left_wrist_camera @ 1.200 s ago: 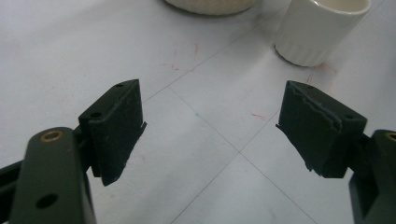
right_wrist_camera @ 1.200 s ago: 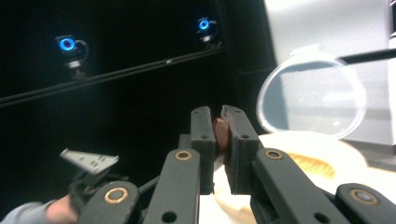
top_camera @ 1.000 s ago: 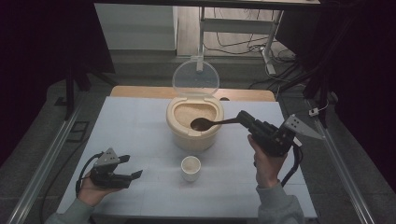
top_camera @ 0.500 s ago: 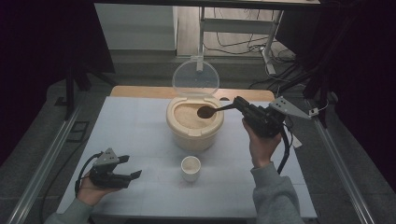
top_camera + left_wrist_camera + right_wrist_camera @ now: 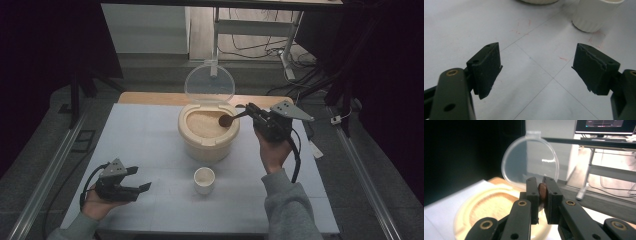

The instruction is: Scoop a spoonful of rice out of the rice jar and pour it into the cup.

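A cream round container (image 5: 207,142) of pale grain stands mid-table, its clear lid (image 5: 209,84) hinged upright behind it. My right gripper (image 5: 250,111) is shut on the handle of a brown spoon (image 5: 227,119), whose bowl hangs over the grain. In the right gripper view the jaws pinch the brown handle (image 5: 542,190) in front of the lid (image 5: 530,162) and the container (image 5: 484,207). A small white cup (image 5: 204,180) sits in front of the container. My left gripper (image 5: 141,179) rests open near the front left of the table, with the cup (image 5: 592,15) beyond its fingertips.
The white table (image 5: 145,135) has a wooden strip along its far edge. Metal rails run down both sides on the floor. Desk legs and cables lie behind the table. A monitor (image 5: 605,126) shows in the right gripper view.
My right gripper has carried the spoon up and toward the back right of the container, tilting more upright. The left gripper has stayed put.
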Demonstrator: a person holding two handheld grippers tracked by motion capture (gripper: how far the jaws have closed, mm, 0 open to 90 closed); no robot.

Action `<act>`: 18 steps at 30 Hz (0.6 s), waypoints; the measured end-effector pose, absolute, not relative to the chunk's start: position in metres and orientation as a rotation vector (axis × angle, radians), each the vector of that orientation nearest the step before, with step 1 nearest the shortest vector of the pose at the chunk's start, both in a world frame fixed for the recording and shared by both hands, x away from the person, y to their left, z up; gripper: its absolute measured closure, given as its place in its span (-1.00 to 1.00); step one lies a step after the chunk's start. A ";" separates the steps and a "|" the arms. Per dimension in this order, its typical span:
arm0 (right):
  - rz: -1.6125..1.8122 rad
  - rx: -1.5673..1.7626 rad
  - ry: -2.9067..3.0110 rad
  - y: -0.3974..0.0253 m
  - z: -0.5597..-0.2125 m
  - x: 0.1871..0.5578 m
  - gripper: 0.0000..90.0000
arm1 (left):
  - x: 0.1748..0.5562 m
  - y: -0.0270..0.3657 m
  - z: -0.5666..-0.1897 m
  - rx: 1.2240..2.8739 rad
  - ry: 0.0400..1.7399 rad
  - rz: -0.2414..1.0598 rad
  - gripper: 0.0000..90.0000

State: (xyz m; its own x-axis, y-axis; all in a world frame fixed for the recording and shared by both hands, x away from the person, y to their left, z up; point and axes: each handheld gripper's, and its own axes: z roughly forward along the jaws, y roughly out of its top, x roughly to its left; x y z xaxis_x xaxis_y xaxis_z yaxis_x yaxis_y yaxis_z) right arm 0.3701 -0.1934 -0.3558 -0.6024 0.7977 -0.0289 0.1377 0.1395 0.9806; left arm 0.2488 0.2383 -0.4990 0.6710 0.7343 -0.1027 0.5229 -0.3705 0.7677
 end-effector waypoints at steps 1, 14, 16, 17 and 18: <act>1.487 0.906 1.868 -0.191 -0.358 0.371 0.84 | 0.249 0.238 -0.499 2.061 0.968 0.326 -0.51; 1.687 1.255 1.895 -0.189 -0.387 0.389 0.81 | 0.249 0.238 -0.499 2.062 0.965 0.324 -0.50; 1.696 1.276 1.893 -0.189 -0.388 0.390 0.81 | 0.249 0.237 -0.499 2.062 0.964 0.325 -0.50; 1.700 1.284 1.890 -0.189 -0.388 0.390 0.81 | 0.249 0.237 -0.499 2.063 0.963 0.326 -0.50; 1.706 1.293 1.889 -0.189 -0.389 0.391 0.81 | 0.249 0.237 -0.499 2.063 0.961 0.326 -0.50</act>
State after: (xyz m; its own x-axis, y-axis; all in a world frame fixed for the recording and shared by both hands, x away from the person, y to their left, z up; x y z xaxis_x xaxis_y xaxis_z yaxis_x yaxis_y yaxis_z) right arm 0.3908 -0.1888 -0.3889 -0.5571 0.7561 0.3434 0.4184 -0.1016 0.9026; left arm 0.2494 0.2369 -0.4988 0.6753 0.7307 -0.1002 0.5192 -0.3746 0.7682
